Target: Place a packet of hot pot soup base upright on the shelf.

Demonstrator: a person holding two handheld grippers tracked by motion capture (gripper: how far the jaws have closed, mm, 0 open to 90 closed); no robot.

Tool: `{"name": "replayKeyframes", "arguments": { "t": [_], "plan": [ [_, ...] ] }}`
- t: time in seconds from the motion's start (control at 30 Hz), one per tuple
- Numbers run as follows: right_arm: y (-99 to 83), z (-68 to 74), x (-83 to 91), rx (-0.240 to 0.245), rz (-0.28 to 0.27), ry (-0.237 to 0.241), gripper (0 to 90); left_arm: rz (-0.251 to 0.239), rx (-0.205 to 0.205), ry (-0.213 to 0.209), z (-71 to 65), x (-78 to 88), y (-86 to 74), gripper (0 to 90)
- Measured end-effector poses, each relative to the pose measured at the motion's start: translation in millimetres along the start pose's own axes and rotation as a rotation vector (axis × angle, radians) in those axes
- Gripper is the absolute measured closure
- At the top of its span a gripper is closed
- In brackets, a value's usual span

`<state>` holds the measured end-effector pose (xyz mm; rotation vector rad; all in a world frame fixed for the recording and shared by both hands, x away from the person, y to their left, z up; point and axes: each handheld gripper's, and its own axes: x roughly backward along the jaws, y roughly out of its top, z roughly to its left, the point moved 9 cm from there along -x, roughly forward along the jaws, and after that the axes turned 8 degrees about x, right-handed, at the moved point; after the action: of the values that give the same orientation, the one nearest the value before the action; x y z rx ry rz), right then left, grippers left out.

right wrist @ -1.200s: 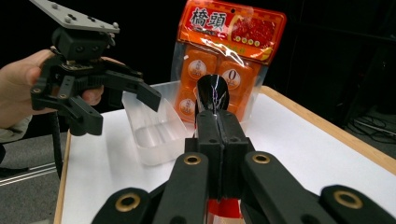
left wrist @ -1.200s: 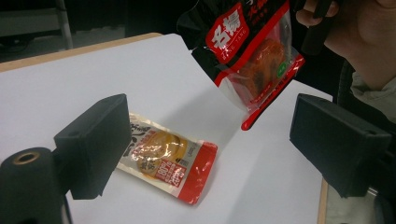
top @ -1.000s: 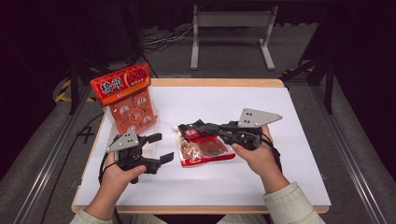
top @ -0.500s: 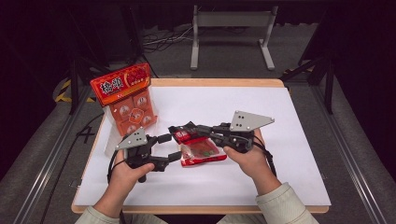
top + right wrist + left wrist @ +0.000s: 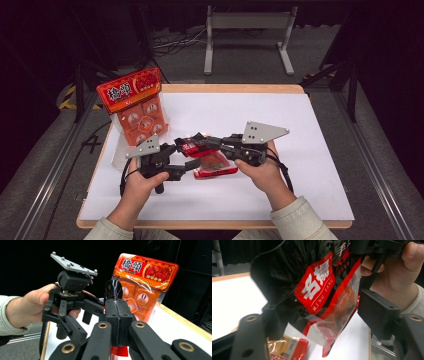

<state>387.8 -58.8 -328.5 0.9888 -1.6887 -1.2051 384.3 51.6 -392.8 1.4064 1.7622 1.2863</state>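
My right gripper [image 5: 194, 145] [image 5: 116, 305] is shut on the edge of a black and red snack packet [image 5: 190, 148] [image 5: 322, 287], which hangs above the white table sheet [image 5: 300, 130]. My left gripper [image 5: 184, 156] [image 5: 322, 307] has been closing its jaws. They stand on either side of the hanging packet, and the pads do not clearly press on it. In the right gripper view the left gripper [image 5: 75, 315] faces me at close range. A second red packet [image 5: 216, 168] [image 5: 287, 350] lies flat on the sheet below.
A tall orange multipack [image 5: 134, 107] [image 5: 143, 282] stands upright at the table's far left. The wooden table edge [image 5: 235, 88] runs behind the sheet, with a grey metal stand [image 5: 247, 30] on the floor beyond. Dark frame rails flank both sides.
The right gripper carried the packet left and a little up. The left gripper moved right until its jaws bracket the packet, and its jaws narrowed.
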Motion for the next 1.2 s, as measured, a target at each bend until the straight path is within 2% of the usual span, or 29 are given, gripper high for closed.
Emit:
{"name": "replayKeyframes", "arguments": {
  "t": [0.1,0.23,0.27,0.37,0.43,0.63,0.8,1.0,1.2],
  "plan": [
    [-0.8,1.4,-1.2,0.002,-0.005,0.0,89.8,-0.002,0.01,-0.002,0.1,0.0,-0.4,38.7],
    [-0.6,2.6,-1.6,-0.001,-0.018,0.0,89.7,0.004,0.031,-0.028,0.0,1.5,-2.7,51.9],
    [-0.9,2.8,-2.0,0.001,-0.018,-0.001,89.7,0.007,0.033,-0.033,-0.8,2.4,-3.0,57.9],
    [-1.0,3.2,-2.3,0.0,-0.023,-0.004,89.6,0.004,0.028,-0.032,-1.3,4.8,-2.0,69.2],
    [-1.0,3.4,-2.4,0.0,-0.023,-0.003,89.5,0.008,0.031,-0.036,-1.9,6.0,-2.1,73.0],
    [-4.1,3.8,-2.4,0.006,-0.016,-0.013,89.3,0.028,0.001,-0.017,-3.2,12.1,0.0,84.0],
    [-6.4,3.8,-2.5,0.001,-0.014,-0.013,88.7,0.053,0.002,-0.016,-4.7,15.5,0.7,87.5],
    [-7.0,2.5,-2.0,-0.001,-0.01,-0.02,85.2,0.074,-0.025,-0.006,-5.1,19.3,3.4,90.0],
    [-8.1,-1.4,2.1,-0.012,-0.004,-0.04,73.6,0.093,-0.067,0.015,-6.5,23.9,7.7,90.0]
  ]
}}
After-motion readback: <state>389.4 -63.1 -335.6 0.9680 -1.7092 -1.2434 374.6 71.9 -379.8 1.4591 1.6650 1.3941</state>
